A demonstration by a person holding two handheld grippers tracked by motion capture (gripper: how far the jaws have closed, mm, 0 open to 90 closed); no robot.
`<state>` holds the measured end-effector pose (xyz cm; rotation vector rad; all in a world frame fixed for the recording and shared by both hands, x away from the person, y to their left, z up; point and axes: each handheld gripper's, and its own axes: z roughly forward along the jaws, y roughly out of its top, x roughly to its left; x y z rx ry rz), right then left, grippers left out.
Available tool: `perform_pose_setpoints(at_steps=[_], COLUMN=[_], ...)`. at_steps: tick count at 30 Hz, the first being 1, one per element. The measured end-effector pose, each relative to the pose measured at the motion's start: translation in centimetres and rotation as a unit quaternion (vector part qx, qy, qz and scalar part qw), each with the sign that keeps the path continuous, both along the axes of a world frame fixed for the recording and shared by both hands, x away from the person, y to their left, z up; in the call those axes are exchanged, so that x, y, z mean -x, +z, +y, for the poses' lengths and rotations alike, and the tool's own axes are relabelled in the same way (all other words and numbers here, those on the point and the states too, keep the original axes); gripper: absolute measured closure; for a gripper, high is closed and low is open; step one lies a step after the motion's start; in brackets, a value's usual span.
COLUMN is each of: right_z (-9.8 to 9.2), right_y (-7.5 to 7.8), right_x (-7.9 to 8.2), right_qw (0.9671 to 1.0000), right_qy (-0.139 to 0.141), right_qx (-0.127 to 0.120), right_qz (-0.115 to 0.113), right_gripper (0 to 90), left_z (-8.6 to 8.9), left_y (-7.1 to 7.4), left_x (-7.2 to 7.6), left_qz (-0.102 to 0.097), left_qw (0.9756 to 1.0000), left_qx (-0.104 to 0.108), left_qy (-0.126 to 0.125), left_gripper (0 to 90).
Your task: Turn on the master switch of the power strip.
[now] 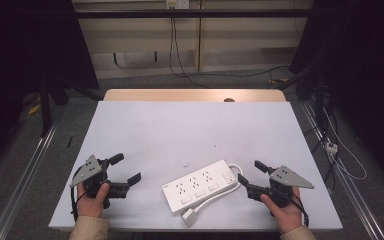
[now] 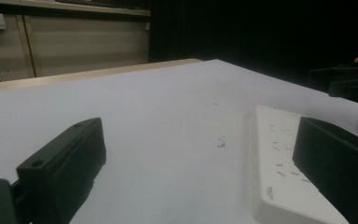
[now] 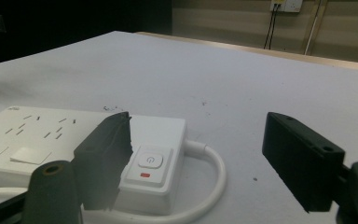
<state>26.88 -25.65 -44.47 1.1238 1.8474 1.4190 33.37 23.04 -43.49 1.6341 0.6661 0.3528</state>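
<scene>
A white power strip (image 1: 200,185) lies slantwise near the table's front edge, with its white cable looped round to a plug (image 1: 190,216) in front of it. My right gripper (image 1: 249,172) stands open just right of the strip's switch end. In the right gripper view the switch end (image 3: 154,158) and the cable loop (image 3: 214,179) sit low between the jaws of that gripper (image 3: 198,121), and no pad presses on them. My left gripper (image 1: 126,168) is open left of the strip, apart from it. In the left gripper view this gripper (image 2: 198,135) frames bare table, and the strip (image 2: 279,172) lies by its right jaw.
The white table top (image 1: 190,130) has a wooden strip (image 1: 195,95) along its far edge. Cables (image 1: 180,60) hang from a wall socket and run across the floor behind. Metal rails (image 1: 25,170) flank the table on both sides. The other gripper (image 2: 345,81) is seen far right.
</scene>
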Motion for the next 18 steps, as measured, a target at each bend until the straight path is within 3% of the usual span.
perform_pose_setpoints(at_steps=[18], right_z=[0.8], right_y=[0.14], right_x=[-0.76], right_qw=[0.9993], right_qy=[0.03], right_qx=[0.003], right_qz=[0.024], right_gripper=[46.1], left_z=[-0.14], left_y=[-0.05], left_x=[0.02], left_qz=[0.001], left_qw=[1.0], left_qx=[0.0], left_qy=[-0.002], left_gripper=[2.3])
